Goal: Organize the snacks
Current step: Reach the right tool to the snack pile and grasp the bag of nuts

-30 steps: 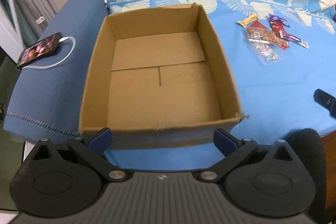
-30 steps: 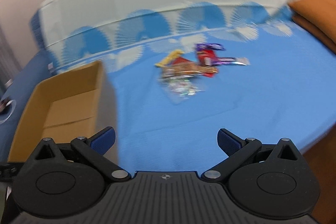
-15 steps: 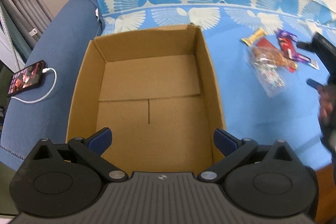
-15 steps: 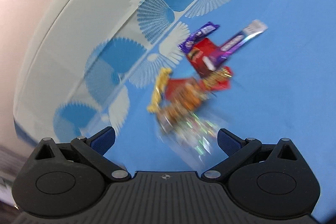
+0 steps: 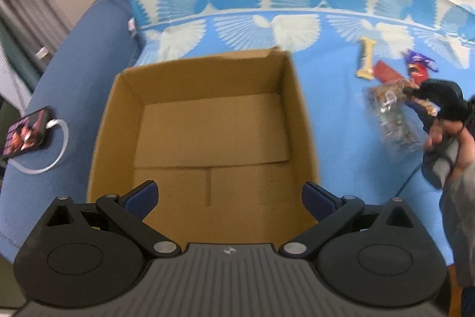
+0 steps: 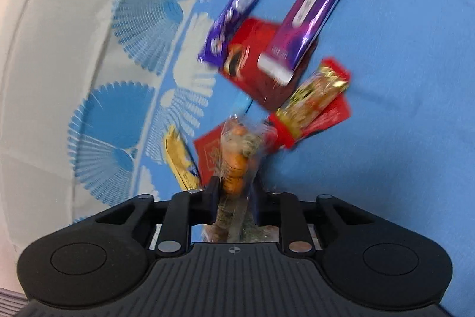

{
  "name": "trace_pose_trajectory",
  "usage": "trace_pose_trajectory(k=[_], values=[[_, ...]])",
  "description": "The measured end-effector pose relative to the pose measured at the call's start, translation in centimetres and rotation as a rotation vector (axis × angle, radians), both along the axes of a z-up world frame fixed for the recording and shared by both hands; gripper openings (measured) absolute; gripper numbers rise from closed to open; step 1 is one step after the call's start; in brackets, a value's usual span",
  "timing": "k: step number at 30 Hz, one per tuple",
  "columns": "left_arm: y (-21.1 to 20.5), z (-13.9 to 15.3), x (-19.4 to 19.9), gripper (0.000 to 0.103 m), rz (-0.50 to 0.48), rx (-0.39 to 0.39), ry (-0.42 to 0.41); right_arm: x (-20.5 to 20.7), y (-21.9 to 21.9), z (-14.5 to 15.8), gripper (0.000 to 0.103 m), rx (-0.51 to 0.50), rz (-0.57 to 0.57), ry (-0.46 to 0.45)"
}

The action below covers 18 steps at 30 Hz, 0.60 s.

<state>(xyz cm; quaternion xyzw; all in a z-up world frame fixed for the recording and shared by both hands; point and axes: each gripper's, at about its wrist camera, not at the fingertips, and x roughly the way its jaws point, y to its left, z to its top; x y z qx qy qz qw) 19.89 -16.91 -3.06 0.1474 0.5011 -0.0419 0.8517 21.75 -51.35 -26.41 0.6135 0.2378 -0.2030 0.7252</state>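
The clear snack bag (image 6: 237,150) sits pinched between the right gripper's (image 6: 234,193) closed fingers; light, crinkly, slippery, so grip its bunched neck. Left gripper (image 5: 230,199), jaws wide, hovers over the empty cardboard box (image 5: 207,121).

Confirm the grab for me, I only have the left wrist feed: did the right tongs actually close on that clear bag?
Observer: Yes. In the right wrist view the right tongs are shut on the clear snack bag.
Operator: What's left beyond it?
Observer: A long purple bar lies across a red pack.
Operator: Anything hidden from me?
Observer: A gold-and-red packet, right of the bag.
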Motion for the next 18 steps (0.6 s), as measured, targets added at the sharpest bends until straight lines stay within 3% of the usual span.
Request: trace_pose_trajectory(k=[5, 10, 13, 15, 17, 18], values=[[-4.9, -0.1, 0.4, 0.103, -0.103, -0.058, 0.013, -6.8, -2.5, 3.4, 0.02, -0.107, 0.079, 0.004], [-11.9, -3.2, 2.3, 0.103, -0.204, -0.151, 0.075, -12.7, -7.0, 4.7, 0.022, -0.28, 0.174, 0.225], [-16.5, -7.0, 5.1, 0.103, -0.202, -0.191, 0.154, -14.4, -9.4, 3.2, 0.038, -0.286, 0.13, 0.361], [-18.9, -9.8, 7.3, 0.103, -0.183, -0.205, 0.214, -15.2, -10.0, 2.4, 0.07, -0.253, 0.105, 0.355], [-21.3, -12.3, 9.2, 0.103, -0.158, -0.219, 0.266, -15.3, -9.7, 2.0, 0.085, -0.228, 0.115, 0.317], [-22.3, -13.5, 10.2, 0.103, -0.14, -0.207, 0.283, -15.2, -9.5, 1.9, 0.087, -0.227, 0.128, 0.316]])
